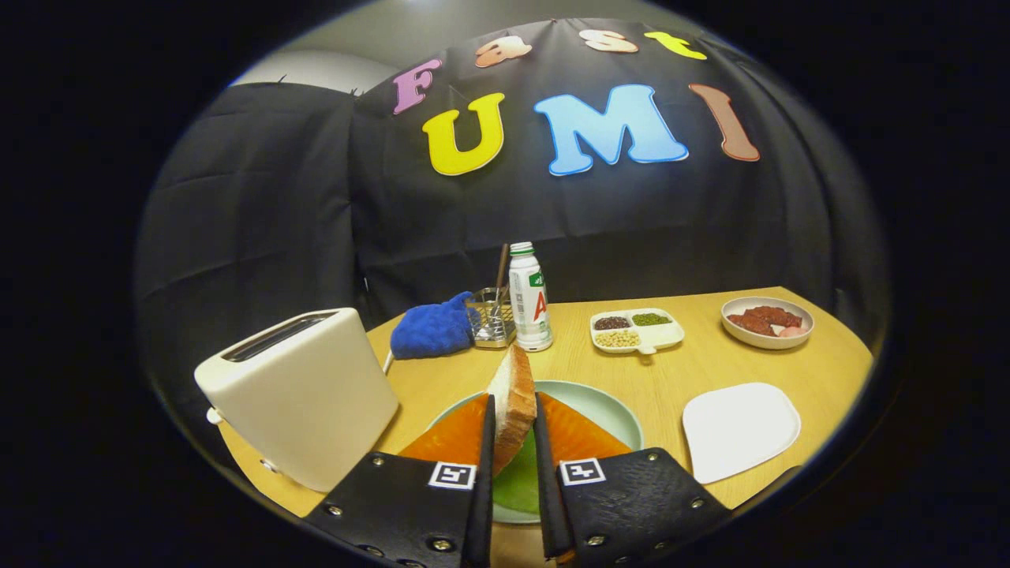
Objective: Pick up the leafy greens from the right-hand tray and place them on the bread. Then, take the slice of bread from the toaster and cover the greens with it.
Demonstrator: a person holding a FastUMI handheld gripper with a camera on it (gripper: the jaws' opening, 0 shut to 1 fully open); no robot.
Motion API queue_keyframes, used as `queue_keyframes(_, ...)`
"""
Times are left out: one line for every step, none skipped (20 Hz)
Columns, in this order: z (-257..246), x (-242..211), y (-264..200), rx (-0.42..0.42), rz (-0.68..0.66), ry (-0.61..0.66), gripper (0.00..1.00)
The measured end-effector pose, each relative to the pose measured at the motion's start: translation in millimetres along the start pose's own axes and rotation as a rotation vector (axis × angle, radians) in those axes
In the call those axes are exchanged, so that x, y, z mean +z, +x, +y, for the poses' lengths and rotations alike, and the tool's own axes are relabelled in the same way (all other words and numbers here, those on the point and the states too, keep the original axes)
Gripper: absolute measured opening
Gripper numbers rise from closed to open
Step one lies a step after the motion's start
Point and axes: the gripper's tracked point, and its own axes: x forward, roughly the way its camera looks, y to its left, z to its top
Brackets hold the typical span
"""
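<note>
Two flat textured gripper (513,473) plates with round screws and square white-bordered marker tags.

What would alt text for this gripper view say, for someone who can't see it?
The tool holds a slice of bread upright between its fingers, above a pale green plate carrying greens. A white toaster stands beside them on the wooden table.

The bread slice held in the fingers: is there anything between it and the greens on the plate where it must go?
Nothing visible does. The bread slice stands on edge, gripped between the fingers, directly over the greens on the plate. The toaster stands off to one side, apart from the plate.
</note>
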Motion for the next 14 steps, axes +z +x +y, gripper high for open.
queue_keyframes(-6.2,1.3,1.3,-0.019,-0.003,-0.019,0.3)
queue_keyframes(-9.8,-0.3,1.0,-0.03,-0.001,-0.033,0.35)
queue_keyframes(-15.1,-1.7,0.4,-0.044,0.003,-0.041,0.37)
queue_keyframes(-21.5,-1.5,1.1,-0.054,0.005,-0.047,0.44)
queue_keyframes(-27.9,-0.3,-1.0,-0.067,0.004,-0.047,0.5)
queue_keyframes(-32.9,1.3,-2.4,-0.07,-0.002,-0.042,0.55)
queue_keyframes(-37.8,5.6,-7.3,-0.073,-0.011,-0.036,0.58)
queue_keyframes(-44.5,9.0,-11.6,-0.076,-0.021,-0.031,0.66)
queue_keyframes(-50.8,13.6,-18.0,-0.074,-0.033,-0.026,0.67)
queue_keyframes(-58.0,17.8,-22.8,-0.073,-0.045,-0.022,0.67)
queue_keyframes(-66.5,22.4,-29.2,-0.074,-0.053,-0.023,0.67)
queue_keyframes(-77.3,24.8,-36.5,-0.082,-0.06,-0.025,0.67)
queue_keyframes(-87.8,28.5,-43.8,-0.089,-0.069,-0.027,0.67)
queue_keyframes(-98.7,30.3,-50.2,-0.095,-0.075,-0.03,0.67)
